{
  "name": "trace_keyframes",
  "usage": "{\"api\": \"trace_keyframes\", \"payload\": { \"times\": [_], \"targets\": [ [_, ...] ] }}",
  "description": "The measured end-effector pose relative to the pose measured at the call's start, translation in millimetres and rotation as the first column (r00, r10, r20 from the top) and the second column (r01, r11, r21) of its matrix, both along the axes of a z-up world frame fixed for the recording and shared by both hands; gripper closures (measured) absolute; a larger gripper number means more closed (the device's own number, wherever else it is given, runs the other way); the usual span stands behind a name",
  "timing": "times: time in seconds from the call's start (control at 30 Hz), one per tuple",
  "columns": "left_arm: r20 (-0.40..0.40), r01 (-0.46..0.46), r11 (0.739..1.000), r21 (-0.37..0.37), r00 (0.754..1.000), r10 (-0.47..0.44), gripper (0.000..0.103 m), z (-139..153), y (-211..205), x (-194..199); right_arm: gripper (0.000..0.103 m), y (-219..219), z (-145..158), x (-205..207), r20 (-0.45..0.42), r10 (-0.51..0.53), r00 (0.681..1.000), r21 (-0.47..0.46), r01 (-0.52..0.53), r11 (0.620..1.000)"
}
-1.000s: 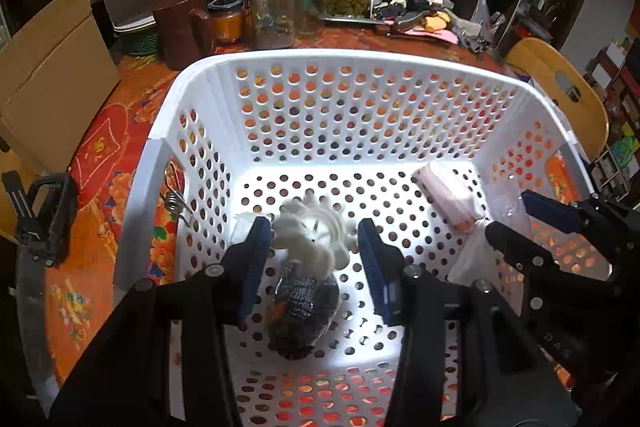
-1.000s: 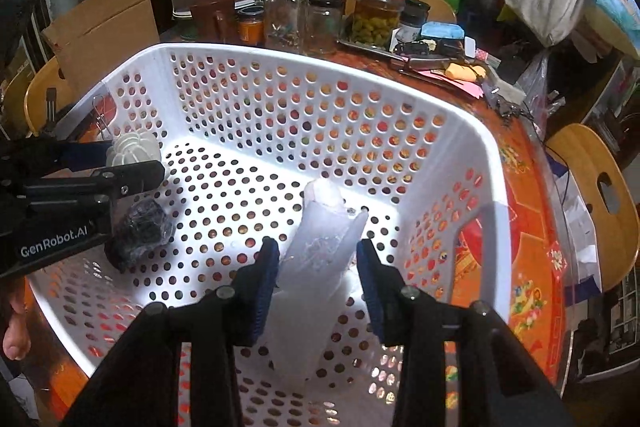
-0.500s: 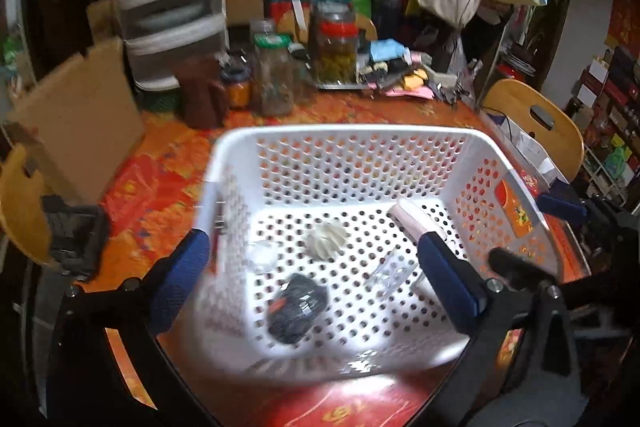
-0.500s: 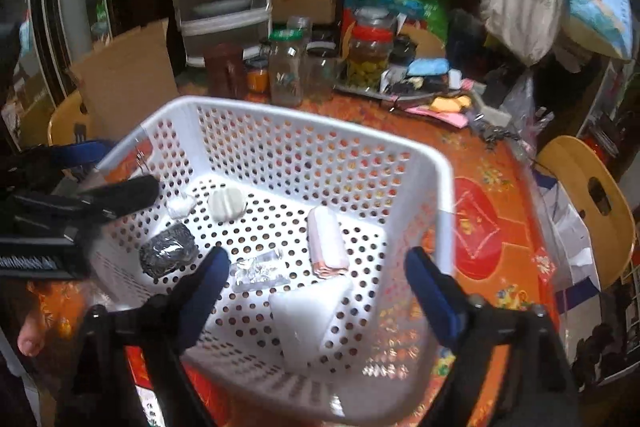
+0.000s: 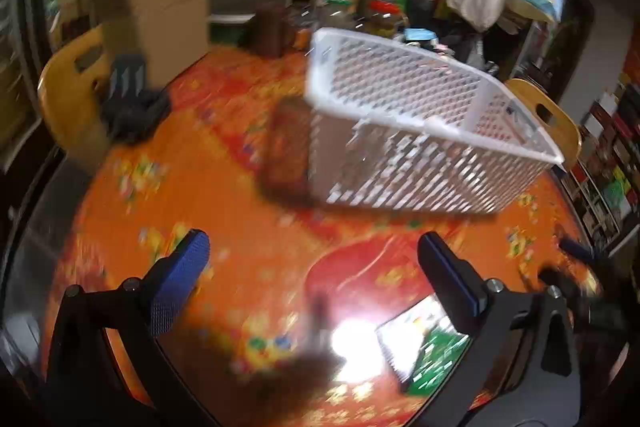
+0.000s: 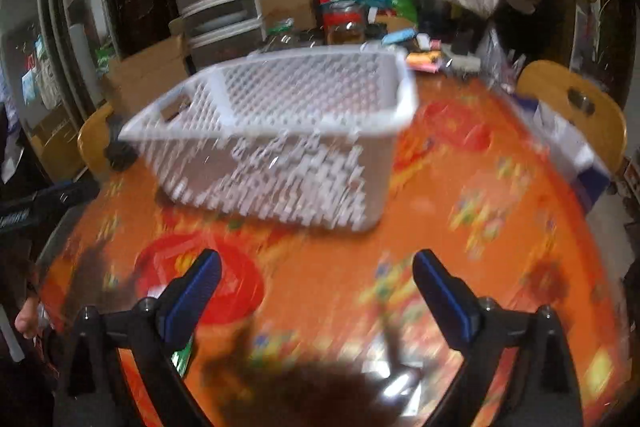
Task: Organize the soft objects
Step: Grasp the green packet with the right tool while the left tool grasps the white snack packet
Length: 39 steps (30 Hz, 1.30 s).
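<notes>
Beyond both grippers, toward the far side of the orange patterned tablecloth, stands the white perforated basket — upright on the table, rim up, its contents hidden behind the blurred mesh walls in both views. The left gripper hangs with its jaws spread wide and nothing between them; the right gripper is likewise spread and empty. Neither touches the basket: a bare stretch of cloth lies between each pair of blue pads and the basket's near wall. Seen from the left wrist, the basket sits ahead and to the right, its long axis running from near-left to far-right, one corner turned toward the camera. Seen from the right wrist, it sits ahead and slightly left, long side facing the gripper, handle cut-out at the left end. Which hand is nearer I cannot tell — the gaps look alike. No loose soft object shows on the cloth near either gripper, so the sorting may well be done; if another reach is needed, it goes forward and inward over the rim. A yellow chair stands at the far right.
</notes>
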<state>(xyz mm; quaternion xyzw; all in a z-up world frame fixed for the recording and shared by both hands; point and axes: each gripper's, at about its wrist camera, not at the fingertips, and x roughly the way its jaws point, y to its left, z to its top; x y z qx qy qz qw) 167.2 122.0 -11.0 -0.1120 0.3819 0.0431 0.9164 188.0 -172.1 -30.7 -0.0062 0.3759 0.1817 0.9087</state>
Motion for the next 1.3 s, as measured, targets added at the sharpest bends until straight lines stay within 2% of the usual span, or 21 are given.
{"api": "trace_keyframes", "payload": {
  "times": [0.13,0.23,0.33,0.47,0.57,0.63,0.77,0.97,1.1,1.17,1.3],
  "targets": [
    [-0.007,-0.05,0.999,-0.018,0.999,0.05,0.0,-22.7,14.2,-25.4,0.007,31.3,-27.6,-47.8,0.0,0.094,0.996,0.039,-0.094,0.995],
    [-0.013,-0.06,0.998,-0.018,0.998,0.06,0.0,-32.7,16.1,-36.1,0.007,59.3,-41.4,-70.7,-0.003,0.155,0.988,0.021,-0.155,0.988],
    [-0.022,-0.052,0.998,-0.035,0.998,0.051,0.0,-40.7,17.9,-39.2,0.01,89.3,-53.5,-79.8,-0.007,0.212,0.977,-0.034,-0.213,0.977],
    [-0.032,-0.046,0.998,-0.043,0.998,0.045,0.0,-50.9,15.8,-38.2,0.015,110.0,-63.4,-83.2,-0.005,0.23,0.973,-0.073,-0.23,0.971],
    [-0.037,-0.046,0.998,-0.046,0.998,0.044,0.0,-55.5,14.7,-34.8,0.026,117.0,-66.2,-88.4,0.015,0.235,0.972,-0.099,-0.232,0.968],
    [-0.04,-0.042,0.998,-0.052,0.998,0.04,0.0,-59.1,12.9,-34.5,0.041,117.9,-65.7,-91.3,0.033,0.236,0.971,-0.117,-0.231,0.966],
    [-0.039,-0.008,0.999,-0.052,0.999,0.006,0.0,-64.0,2.1,-33.6,0.044,101.6,-62.1,-88.9,0.023,0.229,0.973,-0.062,-0.227,0.972],
    [-0.053,0.086,0.996,-0.029,0.995,-0.088,0.0,-71.6,-38.4,-31.3,0.044,55.2,-46.5,-86.9,0.068,0.146,0.987,-0.014,-0.145,0.989],
    [-0.085,0.165,0.986,0.008,0.983,-0.164,0.0,-82.7,-78.4,-26.6,0.044,18.2,-44.9,-78.1,0.062,0.068,0.996,0.013,-0.068,0.998],
    [-0.08,0.179,0.983,0.042,0.981,-0.176,0.0,-83.6,-94.6,-26.5,0.044,5.8,-45.3,-77.7,0.062,0.046,0.997,0.021,-0.048,0.999],
    [-0.082,0.208,0.976,0.062,0.976,-0.203,0.0,-85.8,-115.3,-26.4,0.044,-9.7,-45.3,-78.4,0.068,0.024,0.997,0.026,-0.026,0.999]
  ]
}}
